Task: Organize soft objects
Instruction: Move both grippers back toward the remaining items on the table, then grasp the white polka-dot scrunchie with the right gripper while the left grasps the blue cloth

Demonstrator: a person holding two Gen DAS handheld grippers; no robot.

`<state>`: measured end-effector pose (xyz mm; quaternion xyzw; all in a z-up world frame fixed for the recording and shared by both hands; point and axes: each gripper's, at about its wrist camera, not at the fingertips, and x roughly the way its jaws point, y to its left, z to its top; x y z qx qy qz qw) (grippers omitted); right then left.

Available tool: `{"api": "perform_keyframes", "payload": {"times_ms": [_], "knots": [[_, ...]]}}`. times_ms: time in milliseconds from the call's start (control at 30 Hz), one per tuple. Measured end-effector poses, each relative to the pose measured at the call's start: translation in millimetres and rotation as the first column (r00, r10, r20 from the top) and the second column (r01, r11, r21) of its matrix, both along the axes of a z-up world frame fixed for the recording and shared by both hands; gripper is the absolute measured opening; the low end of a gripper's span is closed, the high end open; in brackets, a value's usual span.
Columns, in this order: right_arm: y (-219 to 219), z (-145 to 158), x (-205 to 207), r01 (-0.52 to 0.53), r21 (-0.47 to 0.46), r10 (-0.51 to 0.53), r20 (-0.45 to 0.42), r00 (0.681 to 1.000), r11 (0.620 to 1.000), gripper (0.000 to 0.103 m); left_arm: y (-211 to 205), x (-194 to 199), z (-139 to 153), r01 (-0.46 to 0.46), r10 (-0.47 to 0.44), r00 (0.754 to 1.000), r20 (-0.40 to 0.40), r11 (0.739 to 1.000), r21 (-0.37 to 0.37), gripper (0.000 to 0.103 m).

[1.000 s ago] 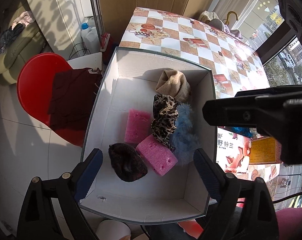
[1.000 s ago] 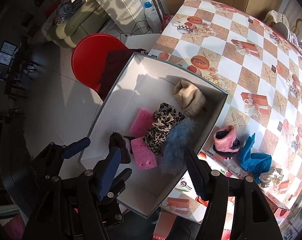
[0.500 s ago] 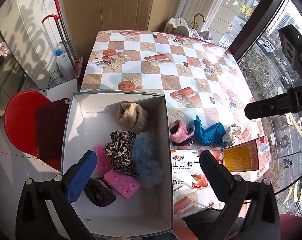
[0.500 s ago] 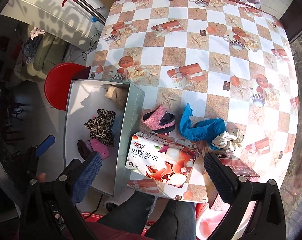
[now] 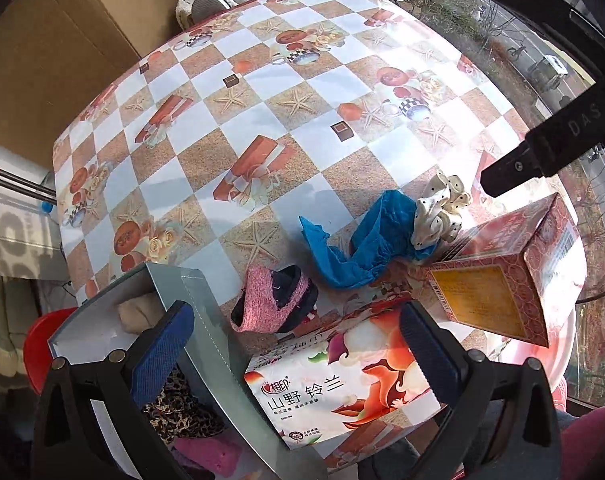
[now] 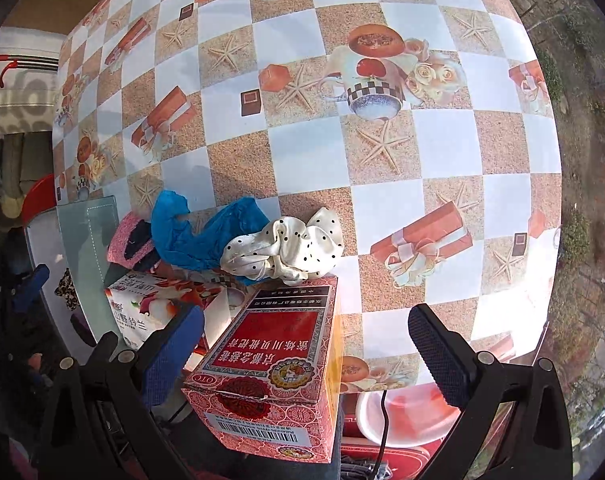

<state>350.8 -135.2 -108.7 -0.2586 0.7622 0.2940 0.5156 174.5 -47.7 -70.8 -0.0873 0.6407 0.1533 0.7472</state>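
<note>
Right hand-held gripper (image 6: 306, 350) wide open, empty, above red box (image 6: 278, 372). Left hand-held gripper (image 5: 292, 338) open too. Risk: bumps box, misses dotted scrunchie (image 6: 286, 250) mid frame.

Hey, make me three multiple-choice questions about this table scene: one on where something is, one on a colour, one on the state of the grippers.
1. Where does the polka-dot scrunchie lie?
A. inside the white box
B. on the table beside the blue cloth
C. on the red chair

2. What colour is the sock?
A. pink and black
B. green
C. yellow

3. How are the right gripper jaws?
A. shut on the scrunchie
B. shut on nothing
C. open

Answers: B, it touches the blue cloth on the table; A, pink knit with dark patches; C, wide apart, nothing held.
</note>
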Motion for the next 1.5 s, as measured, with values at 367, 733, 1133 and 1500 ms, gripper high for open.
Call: {"api": "perform_keyframes", "payload": {"times_ms": [367,733,1133,1500], "knots": [[10,-85,21,-0.065,-0.069,0.053,-0.161,0.986,0.995,0.103,2,71,-88,0.109,-0.110,0.960,-0.256,0.994,-0.018,0.103],[5,-109,15,-0.162,-0.100,0.162,-0.008,0.987,0.982,0.103,5,85,-124,0.147,-0.103,0.932,-0.347,0.984,0.104,0.103],[-37,-94,91,0.059,-0.095,-0.044,0.152,0.987,0.994,0.103,101,92,-79,-0.086,0.126,0.968,-0.218,0.979,0.184,0.103],[-50,-51,85,0.133,0.115,-0.146,0.115,0.983,0.984,0.103,76,88,-60,-0.256,0.245,0.963,-0.115,0.962,-0.095,0.103]]}}
